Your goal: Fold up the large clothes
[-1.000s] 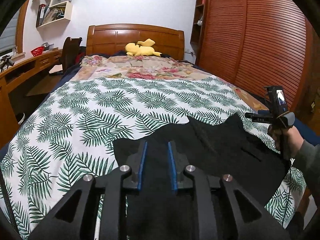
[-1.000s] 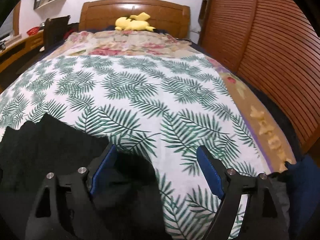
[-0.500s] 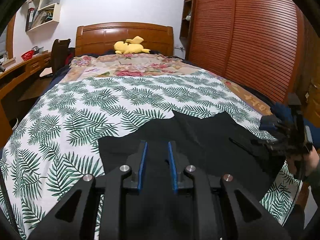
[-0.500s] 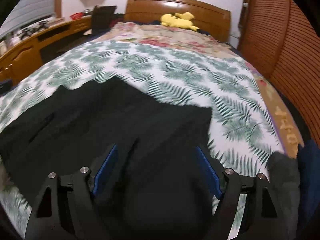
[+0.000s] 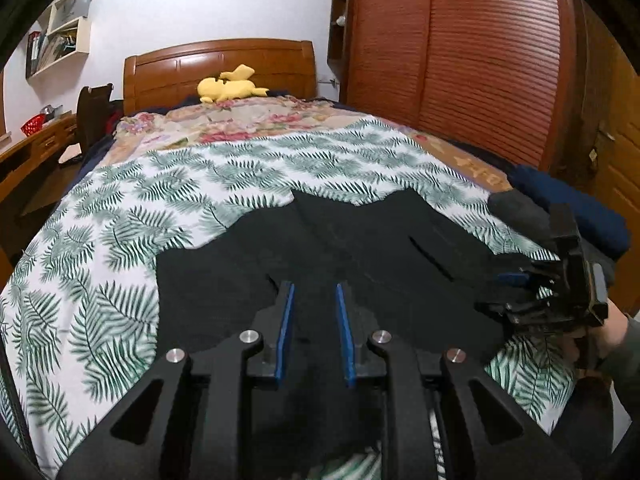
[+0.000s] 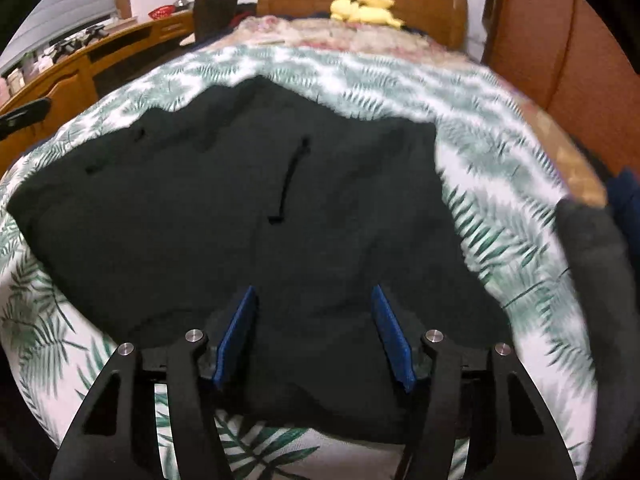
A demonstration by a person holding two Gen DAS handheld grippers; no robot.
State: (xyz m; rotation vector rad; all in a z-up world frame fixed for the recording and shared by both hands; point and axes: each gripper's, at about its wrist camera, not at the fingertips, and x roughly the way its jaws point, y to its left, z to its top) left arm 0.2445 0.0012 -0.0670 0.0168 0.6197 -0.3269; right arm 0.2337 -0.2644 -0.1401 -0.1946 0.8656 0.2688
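A large black garment point(image 5: 360, 252) lies spread on the fern-print bedspread point(image 5: 120, 240); it also fills the middle of the right wrist view point(image 6: 240, 200). My left gripper point(image 5: 312, 292) is over the garment's near edge with its blue pads a narrow gap apart; whether cloth is pinched between them cannot be told. My right gripper point(image 6: 314, 296) is open, its pads wide apart over the garment's near right part. The right gripper also shows in the left wrist view point(image 5: 520, 284) at the garment's right edge.
A dark grey and navy pile of clothes point(image 5: 560, 216) lies at the bed's right edge, also in the right wrist view point(image 6: 592, 248). A yellow plush toy point(image 5: 232, 84) sits by the wooden headboard point(image 5: 220, 64). A wooden wardrobe point(image 5: 460, 60) stands right, a desk point(image 6: 80, 76) left.
My right gripper has swung left and down from the bare bedspread onto the garment's right part, staying open. The left gripper has kept its place on the near edge.
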